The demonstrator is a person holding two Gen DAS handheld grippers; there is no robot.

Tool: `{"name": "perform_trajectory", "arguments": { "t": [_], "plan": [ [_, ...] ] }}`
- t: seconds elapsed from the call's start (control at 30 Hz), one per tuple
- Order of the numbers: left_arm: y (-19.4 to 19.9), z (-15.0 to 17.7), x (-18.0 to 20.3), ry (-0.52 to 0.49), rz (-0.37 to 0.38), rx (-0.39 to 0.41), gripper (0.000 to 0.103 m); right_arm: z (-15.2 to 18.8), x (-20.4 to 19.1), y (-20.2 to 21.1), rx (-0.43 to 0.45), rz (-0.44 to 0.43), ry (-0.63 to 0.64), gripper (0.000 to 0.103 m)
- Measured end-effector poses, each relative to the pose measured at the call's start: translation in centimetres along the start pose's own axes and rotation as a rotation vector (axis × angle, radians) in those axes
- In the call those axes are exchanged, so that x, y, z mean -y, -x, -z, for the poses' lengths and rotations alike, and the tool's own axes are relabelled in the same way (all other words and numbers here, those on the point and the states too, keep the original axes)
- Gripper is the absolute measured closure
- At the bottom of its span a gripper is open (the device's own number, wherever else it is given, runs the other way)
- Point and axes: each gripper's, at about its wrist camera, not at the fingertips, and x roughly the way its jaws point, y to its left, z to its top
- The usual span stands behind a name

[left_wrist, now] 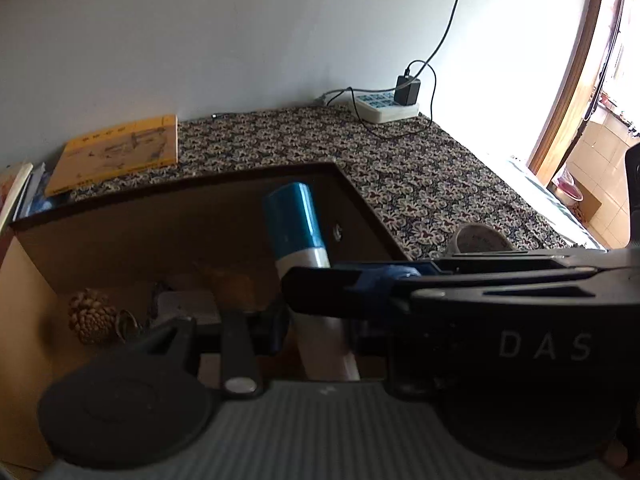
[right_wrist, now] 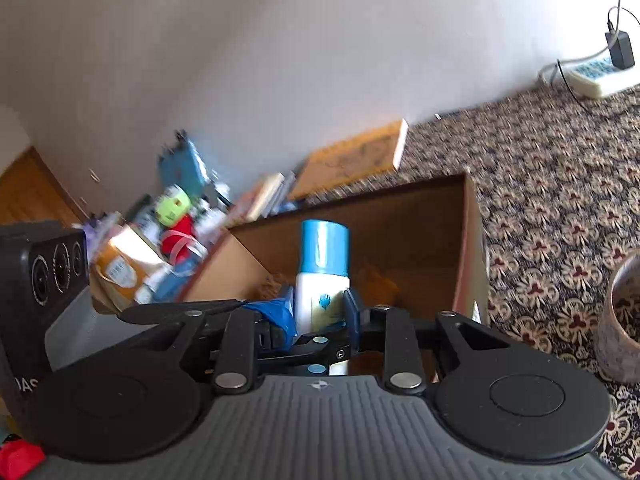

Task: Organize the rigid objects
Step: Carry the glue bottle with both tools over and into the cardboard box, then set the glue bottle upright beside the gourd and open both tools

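Item: white bottle with blue cap (right_wrist: 323, 276), one, upright, carried above the open cardboard box (right_wrist: 466, 240) that sits on the patterned counter (right_wrist: 560, 200).

Grip: both hand-held grippers close on the bottle's white body. The right hand-held gripper (right_wrist: 320, 312) clamps it between its blue pads; the left hand-held gripper (left_wrist: 316, 312) pinches it lower down, with the right one's arm crossing in front in the left wrist view.

Handling note: probably best to keep the bottle vertical and lower it onto a bare patch of box floor, clear of the pine cone (left_wrist: 91, 316), freeing one grip before the other.

Count:
- bottle: one
- box: one
- pine cone: one, inside the box
- yellow book (left_wrist: 120, 152): one, flat beyond the box
- power strip (left_wrist: 384, 106): one, with one black adapter (left_wrist: 408, 90)
- patterned cup (right_wrist: 622, 320): one
- other small items in box: too dark to count
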Motion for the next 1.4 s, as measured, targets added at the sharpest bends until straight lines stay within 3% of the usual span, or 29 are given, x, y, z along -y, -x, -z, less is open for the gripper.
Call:
{"name": "perform_trajectory", "arguments": {
  "t": [0.17,0.57,0.73,1.13,1.4],
  "plan": [
    [-1.6,0.9,-0.6,0.015,0.025,-0.050,0.082,0.7,-0.9,-0.8,-0.018,0.088,0.067,0.093],
    [-2.7,0.8,-1.1,0.038,0.050,-0.076,0.078,0.8,-0.6,-1.7,0.096,0.214,0.103,0.092],
    [-3.0,0.7,-1.0,0.034,0.038,-0.083,0.065,0.5,0.1,-1.8,0.130,0.206,0.063,0.091],
    [-3.8,0.8,-1.3,0.039,0.021,-0.112,0.051,0.9,0.0,-1.9,0.142,0.213,0.115,0.090],
    [-3.9,0.8,-1.2,0.041,-0.014,-0.121,0.048,1.3,-0.1,-0.9,0.145,0.200,0.093,0.090]
  ]
}}
